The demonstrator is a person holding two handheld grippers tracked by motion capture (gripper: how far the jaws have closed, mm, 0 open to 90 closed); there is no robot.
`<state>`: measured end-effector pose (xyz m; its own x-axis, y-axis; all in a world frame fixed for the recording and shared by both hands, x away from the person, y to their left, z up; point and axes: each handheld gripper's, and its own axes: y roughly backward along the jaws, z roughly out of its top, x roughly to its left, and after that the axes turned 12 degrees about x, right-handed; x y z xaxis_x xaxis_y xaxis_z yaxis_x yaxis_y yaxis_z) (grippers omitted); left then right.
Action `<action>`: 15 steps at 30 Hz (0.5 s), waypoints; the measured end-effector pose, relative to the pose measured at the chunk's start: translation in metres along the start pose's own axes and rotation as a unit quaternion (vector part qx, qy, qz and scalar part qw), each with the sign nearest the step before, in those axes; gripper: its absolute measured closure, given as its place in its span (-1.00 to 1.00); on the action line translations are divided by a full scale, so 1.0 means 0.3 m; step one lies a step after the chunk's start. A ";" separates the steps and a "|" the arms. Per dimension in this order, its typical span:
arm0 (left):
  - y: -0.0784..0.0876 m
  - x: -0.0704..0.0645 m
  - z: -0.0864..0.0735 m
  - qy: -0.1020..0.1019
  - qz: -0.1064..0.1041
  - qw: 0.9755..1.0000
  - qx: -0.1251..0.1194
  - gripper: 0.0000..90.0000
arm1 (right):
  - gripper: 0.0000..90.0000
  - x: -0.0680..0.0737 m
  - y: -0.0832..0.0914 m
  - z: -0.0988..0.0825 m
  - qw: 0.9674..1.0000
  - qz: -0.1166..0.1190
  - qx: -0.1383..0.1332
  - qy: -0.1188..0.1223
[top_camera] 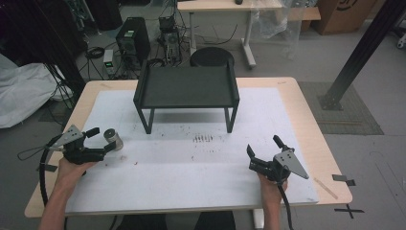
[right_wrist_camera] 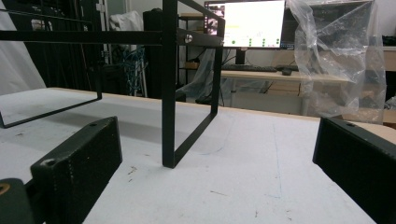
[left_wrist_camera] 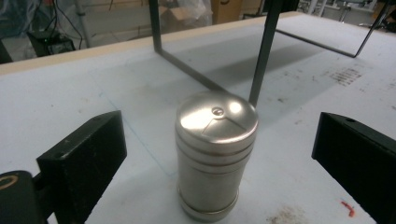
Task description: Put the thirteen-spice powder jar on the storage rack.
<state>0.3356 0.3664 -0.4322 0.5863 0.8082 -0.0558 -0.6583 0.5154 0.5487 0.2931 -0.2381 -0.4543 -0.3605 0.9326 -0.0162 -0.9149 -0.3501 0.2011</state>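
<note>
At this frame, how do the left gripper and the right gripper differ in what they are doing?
The left gripper has a metal canister standing upright between its open jaws, untouched as far as the left gripper view shows; the right gripper has bare table between its jaws. The left gripper sits at the table's left side, pointing right toward the canister; the right gripper sits near the front right, pointing toward the black stand. Both are open, hand-held and low over the white table cover.

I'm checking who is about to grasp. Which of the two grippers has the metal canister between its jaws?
The left gripper: the metal canister stands upright between its open jaws, untouched. The right gripper is open too, over bare mat.
</note>
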 end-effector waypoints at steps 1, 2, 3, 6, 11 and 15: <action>-0.004 0.000 -0.001 -0.002 0.002 1.000 0.003 -0.88 | -0.98 0.000 0.000 0.000 1.000 0.000 0.000 -0.001; -0.008 -0.002 -0.002 -0.002 0.005 1.000 0.003 -0.86 | -0.98 0.000 0.000 0.000 1.000 0.000 0.000 -0.001; -0.010 -0.003 -0.002 -0.005 0.008 1.000 0.004 -0.83 | -0.98 0.000 0.000 0.000 1.000 0.000 0.000 -0.001; -0.016 -0.004 -0.004 -0.011 0.012 1.000 0.009 -0.77 | -0.97 0.000 0.000 0.000 1.000 0.000 0.000 0.000; -0.019 -0.004 -0.005 -0.016 0.015 1.000 0.010 -0.55 | -0.97 0.000 0.000 0.000 1.000 0.000 0.000 -0.001; -0.020 -0.005 -0.006 -0.019 0.015 1.000 0.011 -0.39 | -0.97 0.000 0.000 0.000 1.000 0.000 0.000 -0.001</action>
<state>0.3379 0.3625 -0.4369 0.5849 0.8111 -0.0077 -0.6655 0.4853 0.5671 0.2929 -0.2380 -0.4544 -0.3601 0.9328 -0.0151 -0.9149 -0.3499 0.2014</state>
